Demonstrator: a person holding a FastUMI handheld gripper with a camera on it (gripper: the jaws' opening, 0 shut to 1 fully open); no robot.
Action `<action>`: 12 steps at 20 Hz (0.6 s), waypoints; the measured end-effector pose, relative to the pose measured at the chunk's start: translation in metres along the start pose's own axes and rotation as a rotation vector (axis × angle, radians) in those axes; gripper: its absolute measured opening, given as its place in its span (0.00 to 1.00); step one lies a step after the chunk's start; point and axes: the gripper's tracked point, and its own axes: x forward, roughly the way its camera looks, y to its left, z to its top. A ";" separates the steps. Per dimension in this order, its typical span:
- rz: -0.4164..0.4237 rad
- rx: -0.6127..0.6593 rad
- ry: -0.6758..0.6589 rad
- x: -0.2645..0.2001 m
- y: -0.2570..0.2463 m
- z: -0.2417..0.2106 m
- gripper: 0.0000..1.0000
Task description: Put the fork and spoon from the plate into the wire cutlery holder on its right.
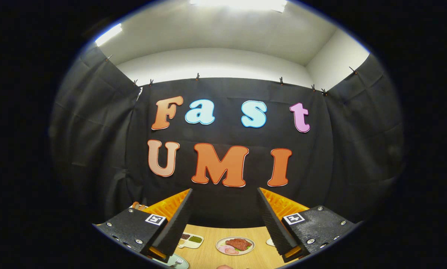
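Above the table: gripper (225, 194) held high, aimed mostly at the black cloth booth wall (223, 209), tabletop far below it
Gripper state: fingers spread wide apart, nothing between them, touching nothing
Fingers: two wedge-shaped fingers (176, 224) angling toward each other, each on a dark block with a small square marker tag on top
Table: light wood-grain table (208, 256), narrow strip seen between and below the fingers
Fork: fork (177, 262) lies on a pale plate (184, 263) just under the left finger's base, tines end visible, handle cut off from sight
Spoon: cannot tell, that plate is mostly hidden
Wire cutlery holder: cannot make it out from here
Middle plate: round plate (235, 245) with a brown slab of toy meat, pink slices and a bit of green, sits on the table between the two fingers, well apart from them
Tray: small divided tray (191, 240) with dark and green fillings, just beside the left finger's inner edge, left of the meat plate
Right side: sliver of a white dish (270, 242) peeking out at the right finger's inner edge, mostly hidden
Near table edge: small pinkish rounded thing (225, 266), too little showing to name
Room: white ceiling with lit light panels (238, 4) above the cloth wall
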 end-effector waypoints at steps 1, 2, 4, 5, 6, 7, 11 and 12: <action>0.004 0.012 0.014 -0.001 0.003 -0.005 0.98; 0.011 0.028 0.035 0.000 0.007 -0.011 0.98; 0.035 0.052 0.085 0.000 0.018 -0.027 0.98; 0.045 0.055 0.108 0.001 0.024 -0.034 0.98; 0.050 0.057 0.129 0.001 0.028 -0.040 0.98; 0.059 0.061 0.149 0.002 0.033 -0.047 0.98; 0.103 0.070 0.261 0.002 0.062 -0.082 0.98; 0.117 0.064 0.315 0.003 0.071 -0.099 0.99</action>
